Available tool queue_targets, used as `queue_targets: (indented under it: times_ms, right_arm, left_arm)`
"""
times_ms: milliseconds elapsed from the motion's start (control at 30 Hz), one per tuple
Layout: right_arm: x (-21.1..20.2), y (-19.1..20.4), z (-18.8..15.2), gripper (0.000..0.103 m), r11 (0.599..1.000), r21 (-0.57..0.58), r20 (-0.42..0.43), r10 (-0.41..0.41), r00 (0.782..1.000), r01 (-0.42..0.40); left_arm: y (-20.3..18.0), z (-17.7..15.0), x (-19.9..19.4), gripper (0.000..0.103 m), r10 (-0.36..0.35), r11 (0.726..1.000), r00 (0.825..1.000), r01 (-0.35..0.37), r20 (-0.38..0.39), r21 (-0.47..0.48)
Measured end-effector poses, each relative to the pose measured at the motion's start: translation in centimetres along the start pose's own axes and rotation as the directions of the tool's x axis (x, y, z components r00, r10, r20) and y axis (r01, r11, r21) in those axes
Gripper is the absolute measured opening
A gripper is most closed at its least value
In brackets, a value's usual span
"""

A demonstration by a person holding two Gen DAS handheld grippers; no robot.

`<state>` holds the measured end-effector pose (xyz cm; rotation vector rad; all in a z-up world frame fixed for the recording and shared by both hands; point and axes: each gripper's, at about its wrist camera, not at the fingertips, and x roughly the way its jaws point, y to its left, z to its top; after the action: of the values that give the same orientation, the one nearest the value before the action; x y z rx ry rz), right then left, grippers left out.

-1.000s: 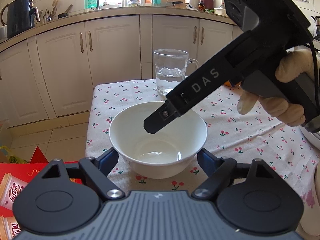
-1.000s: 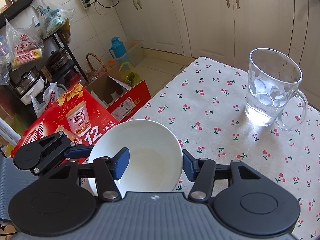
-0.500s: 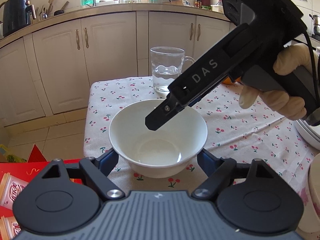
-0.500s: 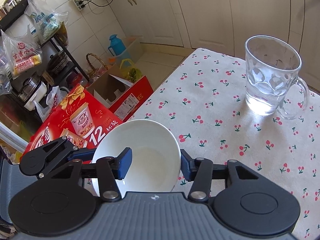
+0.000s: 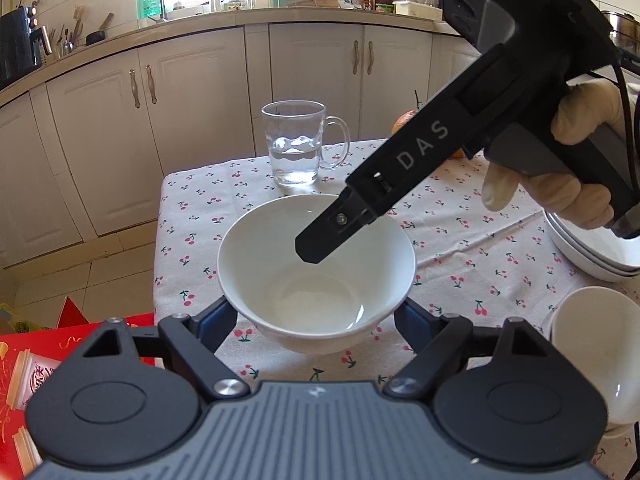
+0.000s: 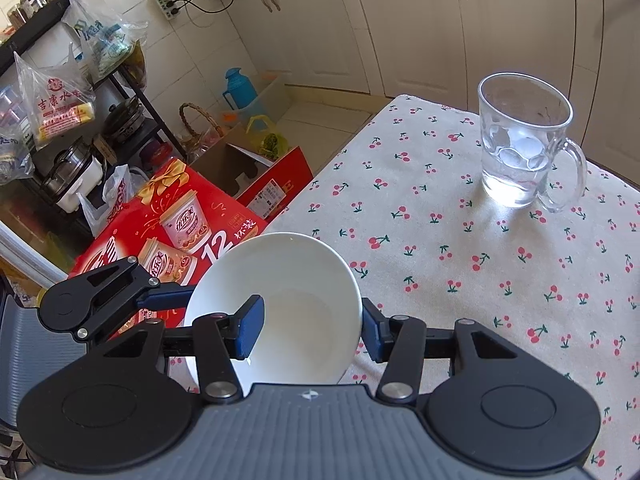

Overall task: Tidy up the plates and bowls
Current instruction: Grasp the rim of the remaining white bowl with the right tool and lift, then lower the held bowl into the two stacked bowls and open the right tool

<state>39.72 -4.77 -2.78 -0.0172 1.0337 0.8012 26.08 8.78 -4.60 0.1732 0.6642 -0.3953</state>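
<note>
Bowl (image 5: 316,276), white and upright, sits on the cherry-print tablecloth (image 5: 460,248) at the near left corner of the table, nearer to me than the glass mug (image 5: 298,144), which holds a little water and stands well apart from it. My left gripper (image 5: 316,316) has its jaws spread wide around the bowl's body, one blue pad on each side, low on the outer wall. From this view I think the pads sit just beside the wall, but I cannot tell whether they touch it. My right gripper (image 6: 312,330) comes in from above the bowl, tilted down. Its jaws are also spread: one finger (image 6: 250,328) hangs inside the bowl over the bottom, the other is outside the rim on the mug's side, so the bowl's wall stands between them without being pinched. Seen from my left wrist, that inside finger (image 5: 332,232) points down into the bowl, with my gloved right hand (image 5: 572,168) on the handle. Beyond the bowl on the side away from the red carton (image 6: 168,232), a stack of white plates (image 5: 588,252) and another small white bowl (image 5: 600,340) rest on the cloth.
</note>
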Motion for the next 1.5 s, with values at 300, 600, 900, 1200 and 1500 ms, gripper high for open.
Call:
queue_targets:
  times_ms: [300,600,900,1200,1500]
  right_arm:
    - [-4.5,1.2,-3.1,0.056,1.0,0.001,0.029,-0.003,1.0,0.003]
    - [-9.2,2.7,-6.4,0.057,1.0,-0.015,0.06,-0.021,0.998,0.022]
    - [-12.7,4.2,-9.9,0.057,0.999,-0.027,0.08,-0.041,0.996,0.044]
    - [-14.7,4.7,-13.0,0.057,0.998,-0.027,0.083,-0.057,0.995,0.06]
    - [-15.8,4.1,-15.4,0.057,0.998,-0.001,0.085,-0.062,0.994,0.062]
  left_arm:
    - [-3.2,0.1,-3.1,0.085,-0.035,0.999,0.999,0.034,0.013,0.031]
    - [-6.4,0.1,-6.1,0.085,-0.07,0.997,0.997,0.068,0.03,0.045]
    - [-9.5,-0.8,-8.3,0.085,-0.099,0.993,0.995,0.096,0.033,0.073]
    - [-11.8,-1.6,-9.4,0.085,-0.128,0.988,0.992,0.125,0.018,0.089]
    - [-13.7,-2.0,-9.2,0.085,-0.149,0.983,0.989,0.149,-0.003,0.109]
